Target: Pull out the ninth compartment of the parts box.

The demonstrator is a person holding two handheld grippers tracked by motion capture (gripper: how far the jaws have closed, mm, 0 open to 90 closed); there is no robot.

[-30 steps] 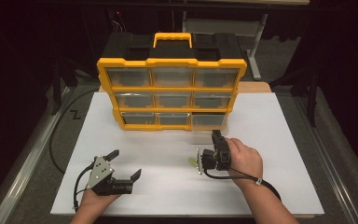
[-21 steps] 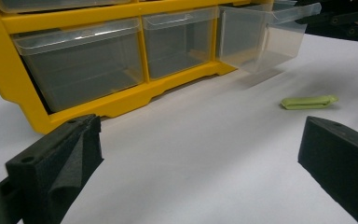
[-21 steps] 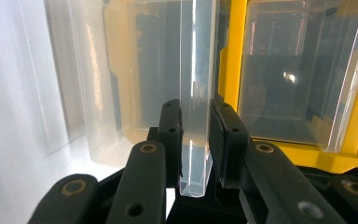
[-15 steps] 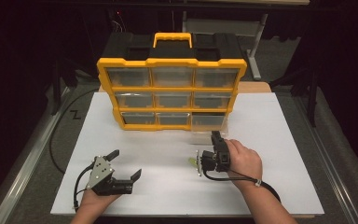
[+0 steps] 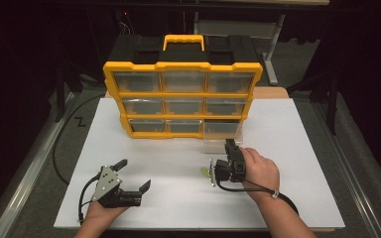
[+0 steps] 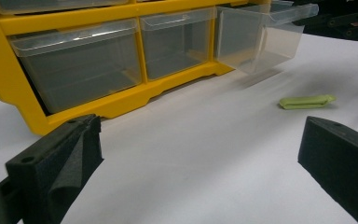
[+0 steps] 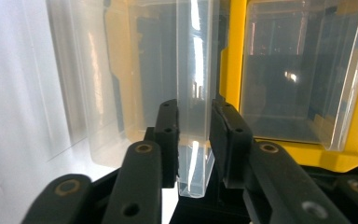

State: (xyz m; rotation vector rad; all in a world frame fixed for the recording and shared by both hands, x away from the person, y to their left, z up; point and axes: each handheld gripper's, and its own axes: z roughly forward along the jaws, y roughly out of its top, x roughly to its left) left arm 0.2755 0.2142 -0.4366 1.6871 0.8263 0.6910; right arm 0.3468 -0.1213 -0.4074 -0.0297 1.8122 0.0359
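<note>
High view: the right tongs [image 5: 228, 145] sit at the near right corner of the yellow organizer [image 5: 182, 99], their jaws turned on edge around the front lip of the clear drawer [image 5: 222, 133], which is pulled partway out of the bottom-right slot. The right gripper view shows that lip [image 7: 195, 116] standing between the two pads; the jaws have just been easing apart, and I cannot tell whether the pads still press it. Such a narrow pinch suits sliding the drawer along its slot. A small green piece [image 5: 204, 172] lies on the white worktop [image 5: 302, 148] just left of that hand, close by, probably bound for the drawer. Near left, the left tongs [image 5: 135, 174] rest wide and empty, clear of the work.
</note>
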